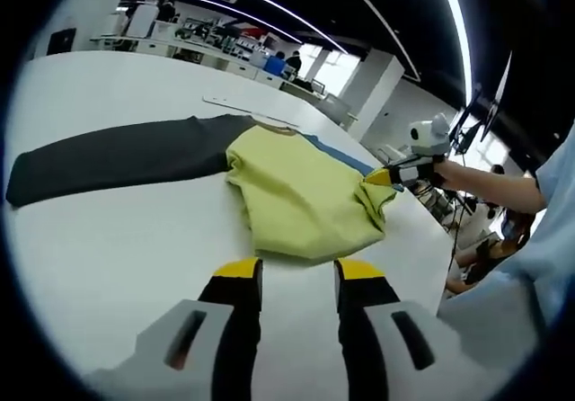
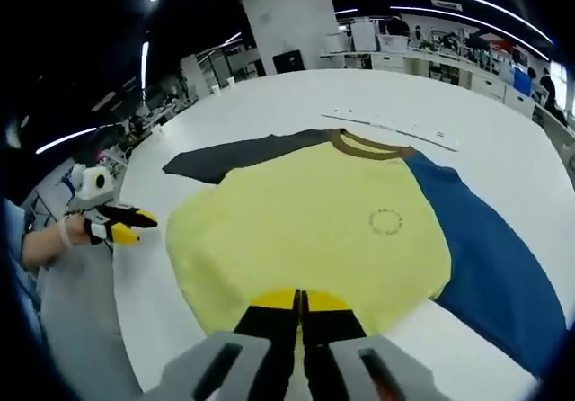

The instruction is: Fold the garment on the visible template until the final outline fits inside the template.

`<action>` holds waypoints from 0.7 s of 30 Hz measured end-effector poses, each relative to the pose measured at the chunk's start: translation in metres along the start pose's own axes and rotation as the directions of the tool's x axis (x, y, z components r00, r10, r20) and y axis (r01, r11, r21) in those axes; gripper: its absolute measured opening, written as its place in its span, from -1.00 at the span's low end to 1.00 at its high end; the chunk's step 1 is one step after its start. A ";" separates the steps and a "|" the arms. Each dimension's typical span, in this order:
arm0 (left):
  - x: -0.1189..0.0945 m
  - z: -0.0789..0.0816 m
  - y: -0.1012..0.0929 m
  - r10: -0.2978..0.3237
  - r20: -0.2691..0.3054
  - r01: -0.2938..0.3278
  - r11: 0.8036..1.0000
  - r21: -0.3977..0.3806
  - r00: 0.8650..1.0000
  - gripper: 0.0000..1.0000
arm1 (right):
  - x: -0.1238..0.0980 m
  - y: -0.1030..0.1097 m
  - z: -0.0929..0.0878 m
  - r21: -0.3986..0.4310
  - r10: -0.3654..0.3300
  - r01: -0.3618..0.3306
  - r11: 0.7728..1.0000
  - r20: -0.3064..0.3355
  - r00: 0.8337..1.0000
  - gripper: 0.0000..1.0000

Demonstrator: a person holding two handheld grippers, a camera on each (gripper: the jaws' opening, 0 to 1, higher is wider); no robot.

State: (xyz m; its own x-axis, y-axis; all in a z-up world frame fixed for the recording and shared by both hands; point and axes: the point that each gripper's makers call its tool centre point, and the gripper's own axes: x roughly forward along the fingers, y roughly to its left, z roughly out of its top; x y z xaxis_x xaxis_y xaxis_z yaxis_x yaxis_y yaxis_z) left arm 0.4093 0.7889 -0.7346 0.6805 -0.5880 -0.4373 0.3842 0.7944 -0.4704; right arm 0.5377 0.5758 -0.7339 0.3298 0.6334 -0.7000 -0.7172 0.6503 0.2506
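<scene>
The shirt [image 1: 296, 194] lies on the white table [image 1: 108, 248] with its dark sleeve stretched out to one side, and the left gripper [image 1: 295, 271], jaws parted and holding nothing, hangs just short of the yellow hem, while the right gripper [image 2: 300, 300] is pinched tight on the hem's edge. If the right one lifts or drags alone, the cloth could bunch, skew the fold or slide toward the table's edge. The left gripper view shows the hem corner raised and rumpled in the right gripper's jaws; the right gripper view shows the collar [image 2: 367, 144], the blue sleeve [image 2: 485, 257] and a white strip [image 2: 395, 124] beyond.
</scene>
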 end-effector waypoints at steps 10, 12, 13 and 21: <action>0.001 -0.001 -0.002 -0.007 -0.006 0.007 1.000 0.000 1.000 -0.42 | -0.035 0.008 0.009 0.321 0.072 -0.126 0.939 0.176 0.982 -0.82; 0.001 -0.002 -0.002 -0.006 -0.010 0.006 1.000 0.001 1.000 -0.42 | -0.040 0.013 0.009 0.349 0.078 -0.145 0.926 0.198 0.977 -0.76; 0.001 -0.002 -0.002 -0.006 -0.009 0.006 1.000 0.001 1.000 -0.42 | -0.041 0.014 0.009 0.347 0.084 -0.151 0.926 0.201 0.976 -0.72; 0.001 -0.002 -0.001 -0.006 -0.004 0.006 1.000 -0.002 1.000 -0.42 | -0.042 0.040 -0.009 0.402 0.125 -0.183 0.897 0.165 0.978 -0.55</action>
State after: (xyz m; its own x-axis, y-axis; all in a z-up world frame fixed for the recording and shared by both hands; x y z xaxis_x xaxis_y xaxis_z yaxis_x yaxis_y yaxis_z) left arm 0.4083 0.7872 -0.7355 0.6754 -0.5937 -0.4374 0.3875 0.7904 -0.4745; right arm 0.4896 0.5714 -0.7000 0.3342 0.7703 -0.5430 -0.4565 0.6364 0.6218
